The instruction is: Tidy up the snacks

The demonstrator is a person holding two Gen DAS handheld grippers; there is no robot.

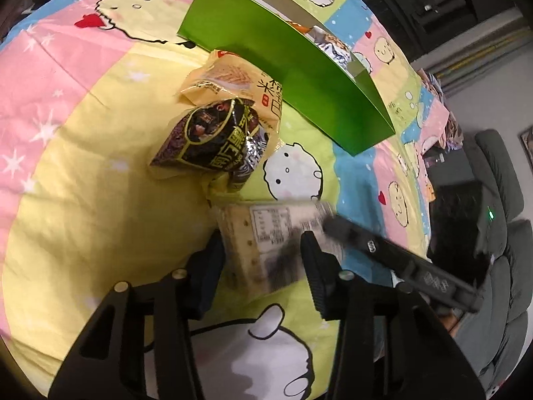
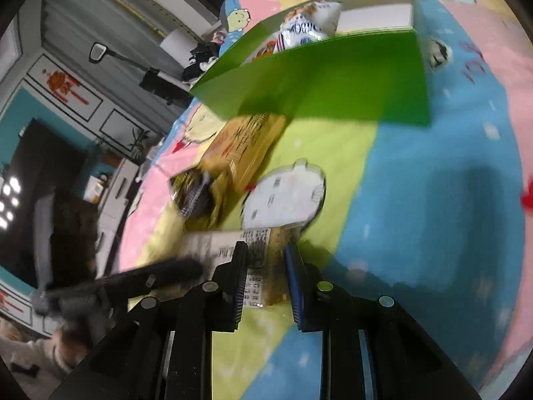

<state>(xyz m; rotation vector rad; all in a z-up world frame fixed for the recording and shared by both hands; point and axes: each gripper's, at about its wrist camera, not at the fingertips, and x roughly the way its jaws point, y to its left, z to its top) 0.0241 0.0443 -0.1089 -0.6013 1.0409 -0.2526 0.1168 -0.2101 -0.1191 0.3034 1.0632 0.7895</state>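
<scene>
A flat cracker packet [image 1: 266, 243] with a white label lies on the cartoon bedsheet [image 1: 83, 200]. My left gripper [image 1: 263, 253] is open with its fingers on either side of the packet. My right gripper [image 2: 266, 266] is shut on the same packet [image 2: 260, 260], and one of its fingers [image 1: 383, 246] reaches in from the right in the left wrist view. A dark snack bag [image 1: 213, 140] and a yellow snack bag [image 1: 233, 83] lie beyond. A green box [image 1: 283, 66] behind them holds a few snack packs [image 2: 306, 26].
The bed's edge [image 1: 423, 200] runs along the right in the left wrist view, with a grey sofa [image 1: 499, 233] past it. Room furniture [image 2: 66, 166] stands off the bed's left edge in the right wrist view.
</scene>
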